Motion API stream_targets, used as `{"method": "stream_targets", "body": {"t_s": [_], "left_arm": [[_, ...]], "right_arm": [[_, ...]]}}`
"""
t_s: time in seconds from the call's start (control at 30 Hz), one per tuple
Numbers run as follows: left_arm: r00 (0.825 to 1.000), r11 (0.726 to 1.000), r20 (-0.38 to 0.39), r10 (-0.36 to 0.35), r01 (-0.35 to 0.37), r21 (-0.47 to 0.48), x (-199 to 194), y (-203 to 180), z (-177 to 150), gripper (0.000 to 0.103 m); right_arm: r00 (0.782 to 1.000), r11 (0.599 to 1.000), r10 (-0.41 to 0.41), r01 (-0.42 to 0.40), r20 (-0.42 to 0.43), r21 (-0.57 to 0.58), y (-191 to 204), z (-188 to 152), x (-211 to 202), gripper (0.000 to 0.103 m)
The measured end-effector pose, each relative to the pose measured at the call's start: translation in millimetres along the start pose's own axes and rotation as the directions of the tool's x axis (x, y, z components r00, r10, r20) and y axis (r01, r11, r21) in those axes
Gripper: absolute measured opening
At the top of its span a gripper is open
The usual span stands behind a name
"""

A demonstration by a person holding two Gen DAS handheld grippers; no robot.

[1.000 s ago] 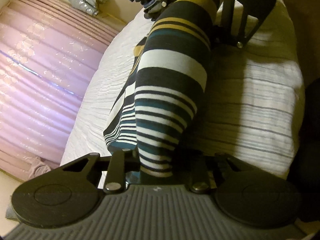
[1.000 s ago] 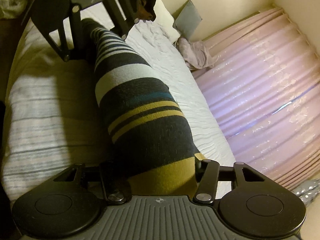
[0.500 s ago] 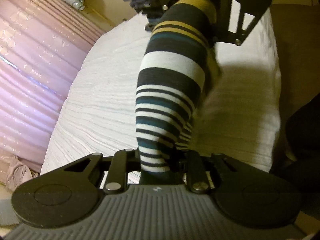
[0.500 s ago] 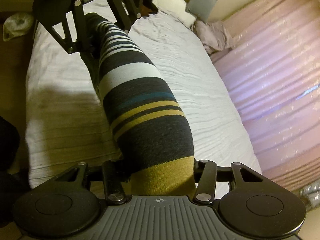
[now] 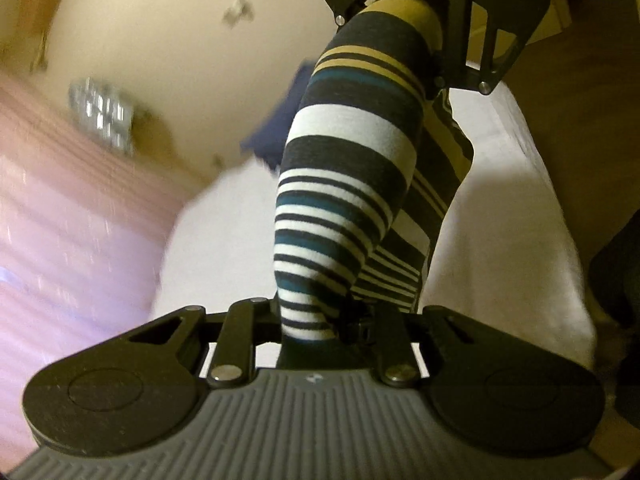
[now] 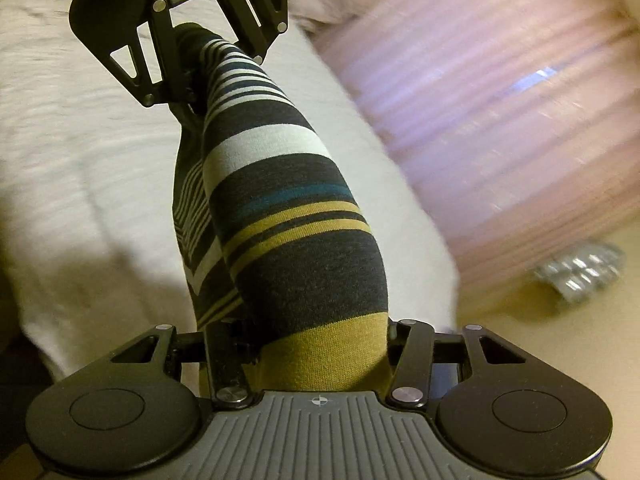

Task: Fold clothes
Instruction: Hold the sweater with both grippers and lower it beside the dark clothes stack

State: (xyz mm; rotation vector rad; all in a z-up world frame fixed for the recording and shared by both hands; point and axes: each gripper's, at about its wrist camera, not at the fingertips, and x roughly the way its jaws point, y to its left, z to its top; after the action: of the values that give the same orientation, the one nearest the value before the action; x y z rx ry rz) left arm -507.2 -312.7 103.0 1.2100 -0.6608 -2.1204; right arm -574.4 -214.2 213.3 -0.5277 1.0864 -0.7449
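I hold a striped knit garment (image 5: 352,152), banded in charcoal, white, teal and mustard, stretched in the air between my two black hand-held grippers above a bed covered in white ribbed bedding (image 5: 516,208). My left gripper (image 5: 310,332) is clamped narrowly on the end with the thin white, teal and dark stripes; the cloth bunches tightly where it enters the jaws. My right gripper (image 6: 320,348) is closed at a wider setting on the opposite end, where a broad mustard band fills the space between its jaws. Seen from the left wrist, the right gripper sits at the top of the view, gripping the mustard end; seen from the right wrist, the left gripper sits at the top left, gripping the thin-striped end. The garment runs as a taut band from one gripper to the other, with a second layer of it hanging below, clear of the bedding. A pink pleated curtain (image 6: 500,120) fills the side beyond the bed, blurred. A crinkled silver foil package (image 6: 580,272) lies on the pale yellow floor (image 6: 520,312) near the curtain's foot.
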Motion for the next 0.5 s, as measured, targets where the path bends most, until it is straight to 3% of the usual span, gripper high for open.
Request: {"method": "stream_targets", "body": {"t_s": [0.13,0.27,0.4,0.5], "left_arm": [[0.992,0.995,0.117,0.04,-0.05,0.087,37,32,60,0.019],[0.975,0.984,0.204,0.093,-0.121,0.132,80,67,120,0.019],[0.962,0.974,0.228,0.15,-0.184,0.133,146,98,184,0.019],[0.965,0.972,0.186,0.185,-0.208,0.111,210,124,232,0.019]], "right_arm": [[0.989,0.99,-0.137,0.139,-0.049,0.036,-61,-25,-12,0.048],[0.965,0.966,-0.254,0.257,-0.068,0.031,-128,-59,-14,0.048],[0.946,0.947,-0.322,0.322,-0.041,-0.001,-205,-120,1,0.048],[0.943,0.943,-0.331,0.331,-0.003,-0.031,-264,-166,31,0.048]]}}
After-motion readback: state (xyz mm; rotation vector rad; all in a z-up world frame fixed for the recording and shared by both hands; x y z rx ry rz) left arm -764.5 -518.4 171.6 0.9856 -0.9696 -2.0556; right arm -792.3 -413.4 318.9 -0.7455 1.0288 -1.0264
